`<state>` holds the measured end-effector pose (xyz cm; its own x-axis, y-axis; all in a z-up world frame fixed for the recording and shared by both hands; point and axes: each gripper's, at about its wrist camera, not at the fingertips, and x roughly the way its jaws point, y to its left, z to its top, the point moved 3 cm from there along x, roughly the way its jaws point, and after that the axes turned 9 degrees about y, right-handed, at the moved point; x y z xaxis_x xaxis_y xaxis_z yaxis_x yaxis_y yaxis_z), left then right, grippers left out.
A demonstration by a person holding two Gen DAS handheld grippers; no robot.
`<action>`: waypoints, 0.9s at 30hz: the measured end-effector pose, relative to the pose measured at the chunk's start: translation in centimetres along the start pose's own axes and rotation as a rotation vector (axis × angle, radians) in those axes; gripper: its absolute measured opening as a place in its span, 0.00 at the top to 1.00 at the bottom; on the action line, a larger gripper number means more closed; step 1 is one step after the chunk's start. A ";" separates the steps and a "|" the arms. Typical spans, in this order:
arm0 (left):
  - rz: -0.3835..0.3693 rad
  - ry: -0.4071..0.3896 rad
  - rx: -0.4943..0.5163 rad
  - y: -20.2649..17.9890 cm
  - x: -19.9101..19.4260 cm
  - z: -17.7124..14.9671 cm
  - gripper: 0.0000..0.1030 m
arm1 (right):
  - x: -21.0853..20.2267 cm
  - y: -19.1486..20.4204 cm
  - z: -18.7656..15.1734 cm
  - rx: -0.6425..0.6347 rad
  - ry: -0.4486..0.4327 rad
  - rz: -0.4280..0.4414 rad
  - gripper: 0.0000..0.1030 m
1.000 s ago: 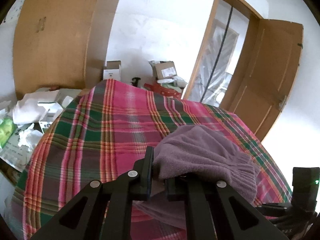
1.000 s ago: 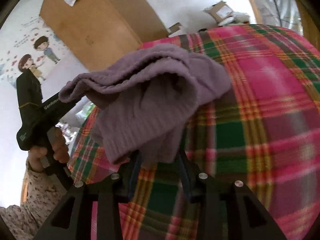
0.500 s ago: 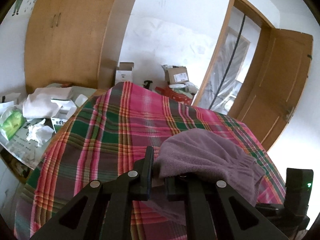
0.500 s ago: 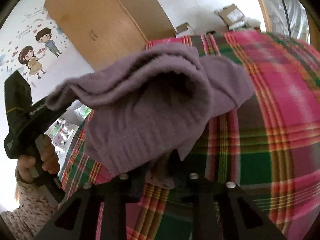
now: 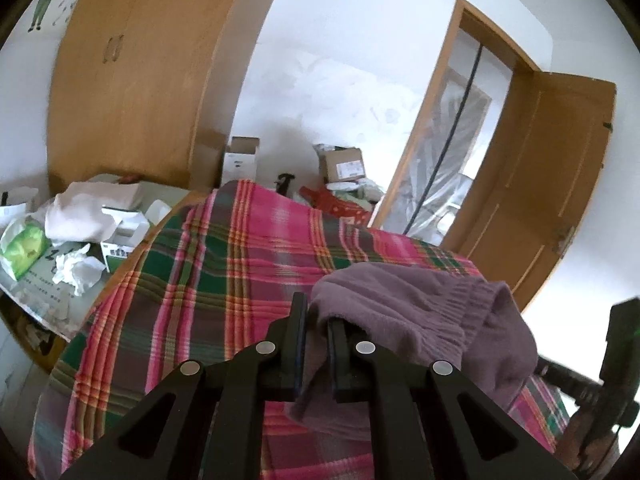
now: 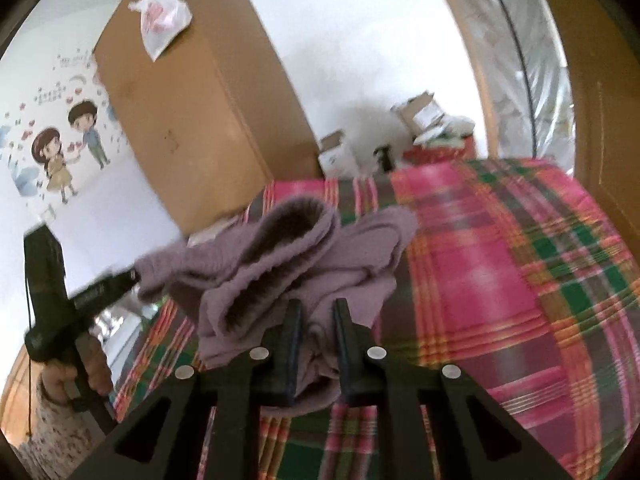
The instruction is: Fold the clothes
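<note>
A mauve knitted garment [image 5: 420, 320] hangs bunched above the bed's pink and green plaid cover [image 5: 224, 272]. My left gripper [image 5: 318, 320] is shut on one edge of the garment, whose ribbed cuff droops to the right. In the right wrist view the same garment [image 6: 288, 264] sags in loose folds, and my right gripper [image 6: 316, 320] is shut on its lower edge. The left gripper's body [image 6: 72, 300] shows at the left of that view, held by a hand [image 6: 76, 368], pinching the garment's far end. The plaid cover [image 6: 500, 280] spreads out to the right.
A wooden wardrobe [image 5: 136, 80] stands behind the bed. A cluttered side table [image 5: 60, 232] with boxes and tissues sits to the left. Cardboard boxes [image 5: 340, 164] lie on the floor by the open wooden door [image 5: 552, 184].
Both grippers have risen and tilted up with the garment between them; more wall and wardrobe shows now. The garment hangs looser and more stretched out between the two grips.
</note>
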<state>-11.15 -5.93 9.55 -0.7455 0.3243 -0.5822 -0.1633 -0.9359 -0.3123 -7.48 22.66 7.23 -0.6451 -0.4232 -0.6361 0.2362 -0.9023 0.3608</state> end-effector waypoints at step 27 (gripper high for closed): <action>0.118 0.153 -0.097 4.8 -0.2 -7.5 0.81 | -5.2 -0.1 -0.9 -0.071 -0.110 -0.216 0.82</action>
<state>-6.95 -9.43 2.53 -0.6480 0.2373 -0.7237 -0.0125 -0.9534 -0.3014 -3.52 24.83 9.92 -0.7603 -0.2118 -0.6141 0.1320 -0.9760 0.1731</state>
